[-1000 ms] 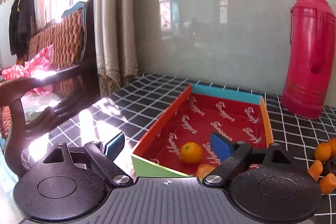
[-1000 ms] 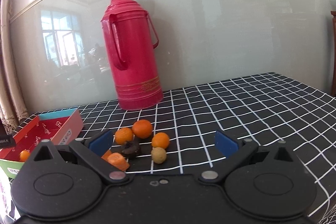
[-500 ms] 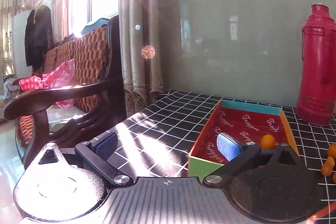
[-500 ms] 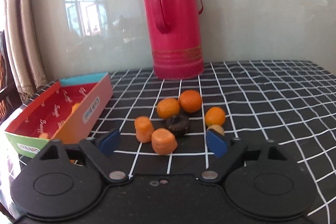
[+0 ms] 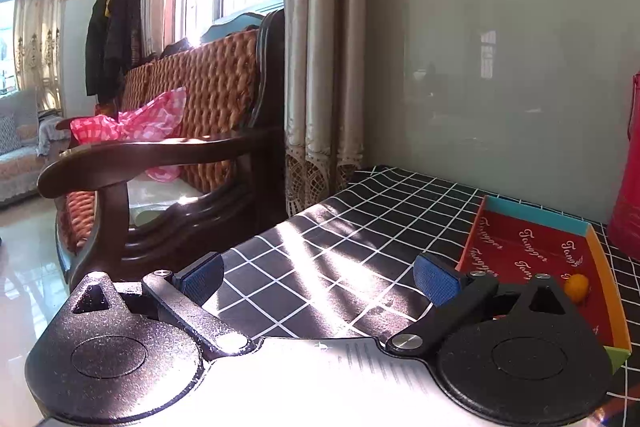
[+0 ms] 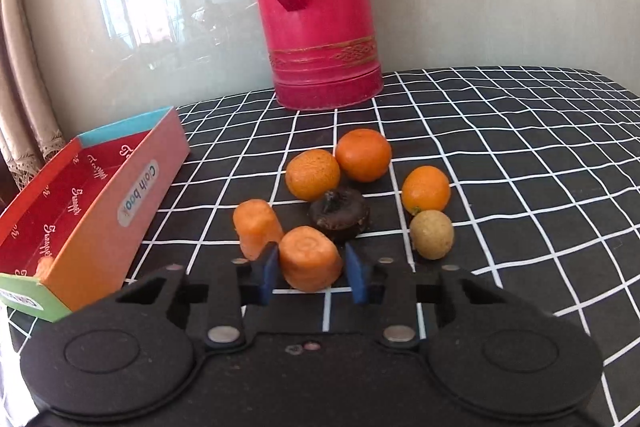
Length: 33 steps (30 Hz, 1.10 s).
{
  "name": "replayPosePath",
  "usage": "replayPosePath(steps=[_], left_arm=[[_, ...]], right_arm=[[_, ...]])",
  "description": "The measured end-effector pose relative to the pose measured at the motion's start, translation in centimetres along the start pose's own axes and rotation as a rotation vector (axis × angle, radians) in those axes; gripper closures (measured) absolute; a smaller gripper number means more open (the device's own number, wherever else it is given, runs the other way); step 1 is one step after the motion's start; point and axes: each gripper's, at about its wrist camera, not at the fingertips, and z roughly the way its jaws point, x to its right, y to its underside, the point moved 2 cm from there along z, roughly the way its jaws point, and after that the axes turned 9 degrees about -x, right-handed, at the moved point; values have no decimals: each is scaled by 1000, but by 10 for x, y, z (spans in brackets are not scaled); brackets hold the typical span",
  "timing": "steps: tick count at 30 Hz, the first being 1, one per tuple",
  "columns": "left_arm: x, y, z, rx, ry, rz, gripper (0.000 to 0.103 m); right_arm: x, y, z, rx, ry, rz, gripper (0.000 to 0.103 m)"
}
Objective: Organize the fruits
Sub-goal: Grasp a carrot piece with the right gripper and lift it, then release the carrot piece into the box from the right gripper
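My right gripper [image 6: 313, 270] is shut on a carrot chunk [image 6: 310, 262] on the checked tablecloth. Just beyond lie a second carrot chunk [image 6: 256, 227], a dark round fruit [image 6: 339, 213], three oranges [image 6: 313, 174] [image 6: 363, 155] [image 6: 426, 189] and a small tan fruit [image 6: 432, 234]. The red-lined box [image 6: 92, 195] stands to the left with an orange piece [image 6: 43, 267] in its near end. My left gripper [image 5: 318, 277] is open and empty over the cloth, left of the box [image 5: 536, 259], which holds a small orange [image 5: 577, 287].
A tall red thermos [image 6: 320, 7] stands behind the fruit by the glossy wall. A wooden armchair [image 5: 172, 163] with a pink bag stands off the table's left edge, beside a curtain [image 5: 320, 67].
My right gripper moved forward and down to the fruit pile and closed on the near carrot chunk. My left gripper swung left, away from the box, and stayed open.
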Motion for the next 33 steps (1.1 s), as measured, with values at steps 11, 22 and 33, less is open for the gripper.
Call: replayPosePath(steps=[11,22,33], left_arm=[[-29,1,9,-19,-64,-30,2],[-57,4,12,-18,-118,-50,2],[-62,2,12,-17,-119,-47,2]], right_arm=[[-31,-6,-31,132,-205,-23,77],[-109,-8,-30,120,-389,-168,77],[-134,3,-51,205,-413,-271,32]])
